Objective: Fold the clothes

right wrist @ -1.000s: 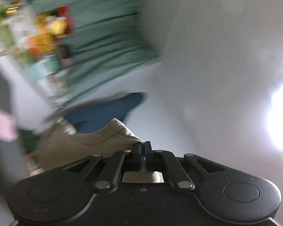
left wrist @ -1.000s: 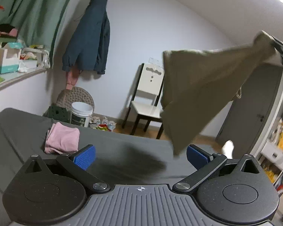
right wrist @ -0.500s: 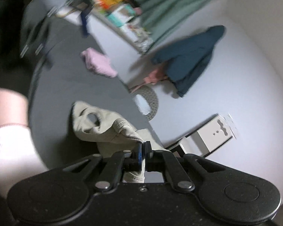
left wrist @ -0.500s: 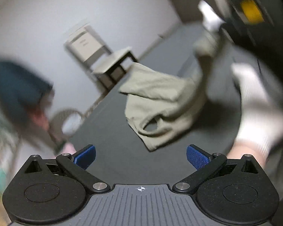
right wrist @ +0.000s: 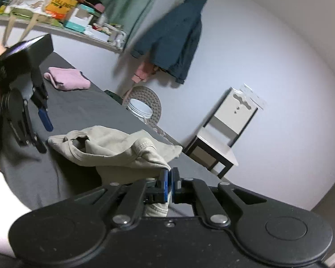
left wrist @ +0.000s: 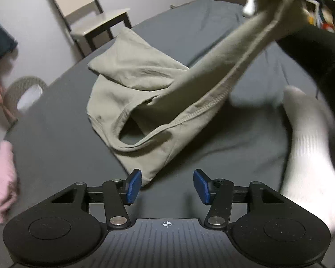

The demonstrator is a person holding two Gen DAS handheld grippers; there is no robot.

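Two grippers are at work over one dark grey bed sheet (left wrist: 55,138). The right gripper (right wrist: 169,179) has its two blue-padded jaws pressed together on a hem of the single olive-beige garment (left wrist: 149,93), lifting that edge so a band of cloth stretches up and away from the bed, while the rest of the garment lies crumpled on the sheet with one armhole or neck opening gaping. The left gripper (left wrist: 167,186) has its two blue pads set well apart with nothing between them; it hovers just beside the near corner of the garment, the left pad close to the cloth, contact uncertain. One folded pink garment (right wrist: 67,80) rests on the sheet well apart from the olive one, near the wall. A white-gloved hand (left wrist: 310,160) shows at the right of the left wrist view. One chair (right wrist: 223,134), one dark blue jacket (right wrist: 174,35) hanging on the wall, and one white bucket (right wrist: 139,109) on the floor stand beyond the bed
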